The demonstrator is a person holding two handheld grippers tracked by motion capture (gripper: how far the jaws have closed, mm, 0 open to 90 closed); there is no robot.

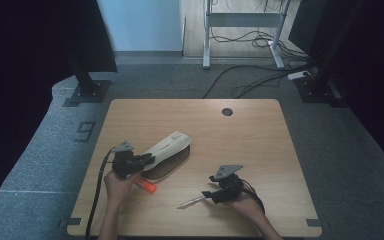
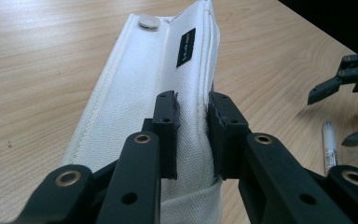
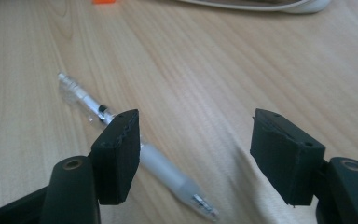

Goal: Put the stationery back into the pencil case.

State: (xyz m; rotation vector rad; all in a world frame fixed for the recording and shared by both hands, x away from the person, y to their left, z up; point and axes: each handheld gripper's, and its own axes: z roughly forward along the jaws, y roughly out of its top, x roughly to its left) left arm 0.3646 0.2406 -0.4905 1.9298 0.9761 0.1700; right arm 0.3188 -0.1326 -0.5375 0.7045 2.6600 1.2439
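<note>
From above, the left gripper [image 1: 142, 161] pinches a white pencil case [image 1: 167, 147] near the table's [image 1: 260, 130] front left, holding it up. The right gripper's [image 3: 193, 135] view shows jaws spread, empty, beside a pen [image 3: 135, 147] near the front edge; grasping it seems next, needing them to straddle the barrel.

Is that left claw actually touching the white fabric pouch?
Touching. In the left gripper view, the left gripper has both jaws pressed onto a fold of the white pouch, pinching it.
</note>
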